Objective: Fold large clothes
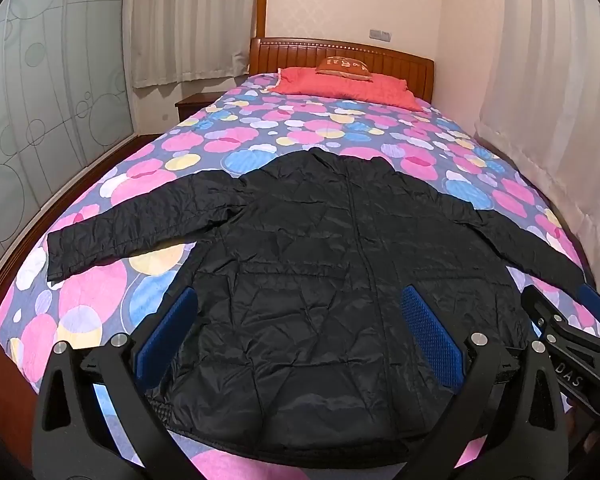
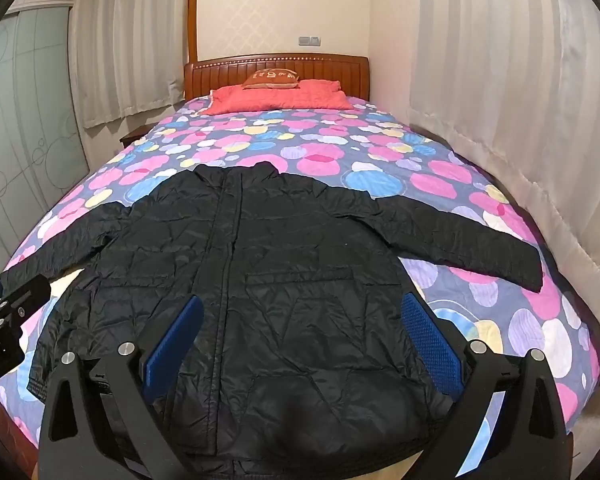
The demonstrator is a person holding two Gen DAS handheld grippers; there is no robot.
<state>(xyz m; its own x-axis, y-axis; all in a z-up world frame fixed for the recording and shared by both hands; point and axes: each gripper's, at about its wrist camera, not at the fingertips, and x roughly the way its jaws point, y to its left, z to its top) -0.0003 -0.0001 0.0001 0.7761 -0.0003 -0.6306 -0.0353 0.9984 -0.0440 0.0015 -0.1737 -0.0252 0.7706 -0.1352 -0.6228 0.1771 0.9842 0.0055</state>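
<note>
A large black quilted jacket (image 1: 320, 264) lies flat, front up and zipped, on the bed, collar toward the headboard, both sleeves spread out to the sides. It also shows in the right wrist view (image 2: 284, 272). My left gripper (image 1: 298, 308) is open and empty, hovering above the jacket's lower left part near the hem. My right gripper (image 2: 302, 316) is open and empty above the lower right part. The right gripper shows at the right edge of the left wrist view (image 1: 572, 332); the left gripper shows at the left edge of the right wrist view (image 2: 4, 320).
The bed has a floral sheet (image 1: 292, 136) in pink, blue and yellow, a red pillow (image 1: 344, 84) and a wooden headboard (image 1: 340, 56). Curtains (image 2: 500, 100) hang close along the right side. A frosted wardrobe (image 1: 40, 100) and a nightstand (image 1: 192, 104) stand left.
</note>
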